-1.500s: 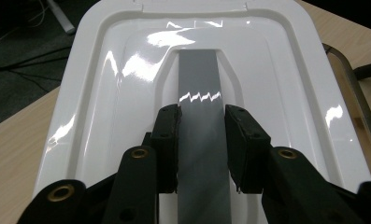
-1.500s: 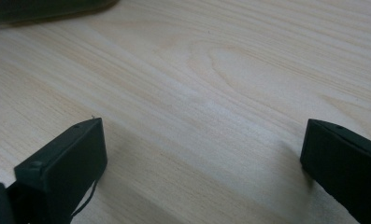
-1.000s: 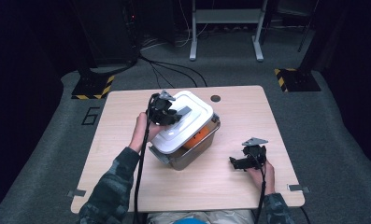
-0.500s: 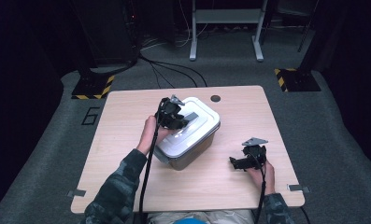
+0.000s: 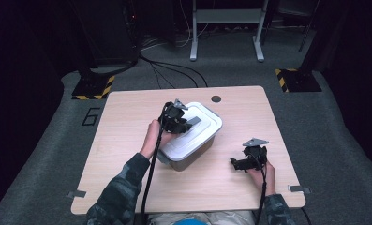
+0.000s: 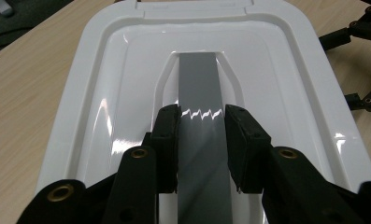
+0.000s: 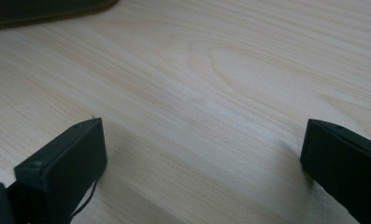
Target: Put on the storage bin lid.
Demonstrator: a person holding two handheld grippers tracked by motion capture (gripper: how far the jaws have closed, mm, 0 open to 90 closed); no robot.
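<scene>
grey handle [image 6: 199, 93] betw. left gripper [image 6: 202, 135] jaws

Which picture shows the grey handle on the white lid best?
The left gripper view: the grey handle runs up the middle of the white lid, big and sharp, with the left gripper clamped on it. In the high view the handle is a small grey strip beside that gripper. The right gripper view looks at bare table.

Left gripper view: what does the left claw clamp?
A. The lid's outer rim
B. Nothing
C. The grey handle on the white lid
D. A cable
C: the left claw has one pad on each side of the grey handle set in the white lid.
</scene>
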